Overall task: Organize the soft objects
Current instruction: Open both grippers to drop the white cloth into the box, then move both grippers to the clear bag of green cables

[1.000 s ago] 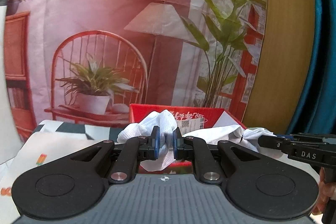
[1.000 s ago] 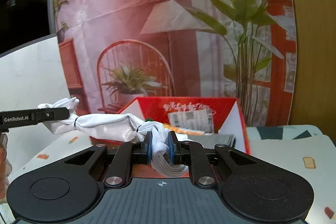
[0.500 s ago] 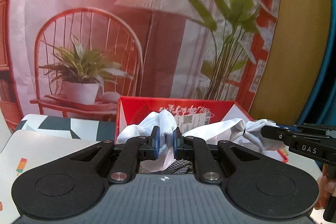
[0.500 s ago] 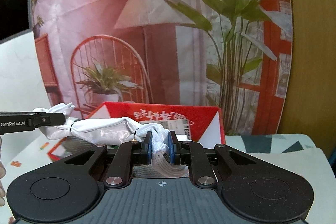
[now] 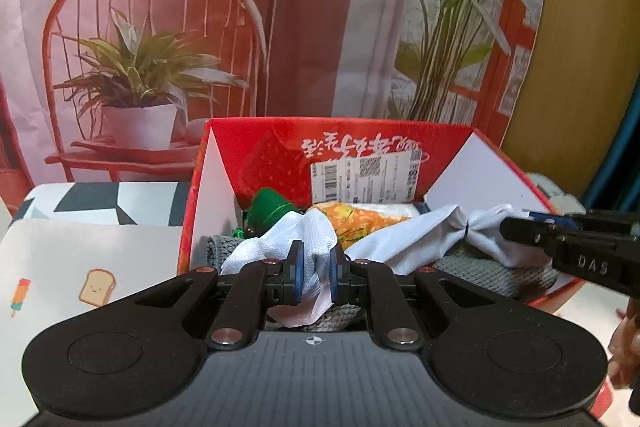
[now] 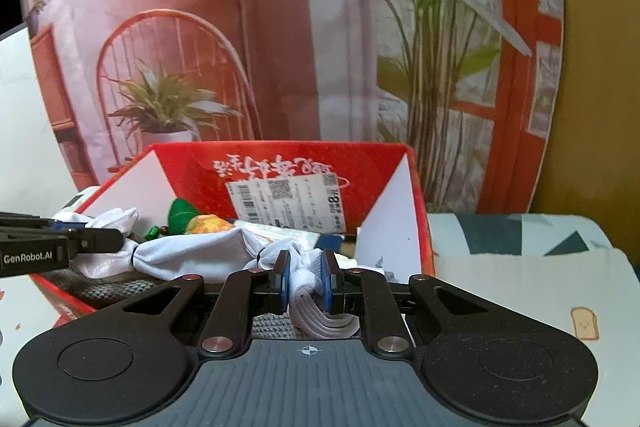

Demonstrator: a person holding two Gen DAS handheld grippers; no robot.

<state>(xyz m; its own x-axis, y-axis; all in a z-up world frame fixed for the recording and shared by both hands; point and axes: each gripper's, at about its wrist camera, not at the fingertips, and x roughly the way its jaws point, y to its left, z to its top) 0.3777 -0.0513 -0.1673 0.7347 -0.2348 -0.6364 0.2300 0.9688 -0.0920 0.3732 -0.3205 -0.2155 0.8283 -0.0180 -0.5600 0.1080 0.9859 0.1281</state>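
A white cloth bundle (image 5: 404, 241), tied off with thin bands, is stretched between both grippers over an open red cardboard box (image 5: 404, 143). My left gripper (image 5: 314, 273) is shut on one end of it. My right gripper (image 6: 304, 279) is shut on the other end, and the cloth (image 6: 192, 253) runs left from it across the red box (image 6: 280, 155). The box holds a grey knitted piece (image 5: 492, 269), a green soft item (image 5: 268, 209) and an orange patterned item (image 5: 356, 217). The right gripper also shows at the right edge of the left wrist view (image 5: 560, 239).
The box stands on a table covered with a patterned cloth (image 5: 80, 259) showing toast and popsicle prints. A printed backdrop (image 5: 160, 47) of a chair and plants hangs behind. A yellow wall (image 6: 600, 67) is at the right.
Both grippers have moved forward and down with the white bundle, which now hangs low inside the red box. The box looks nearer and its contents show.
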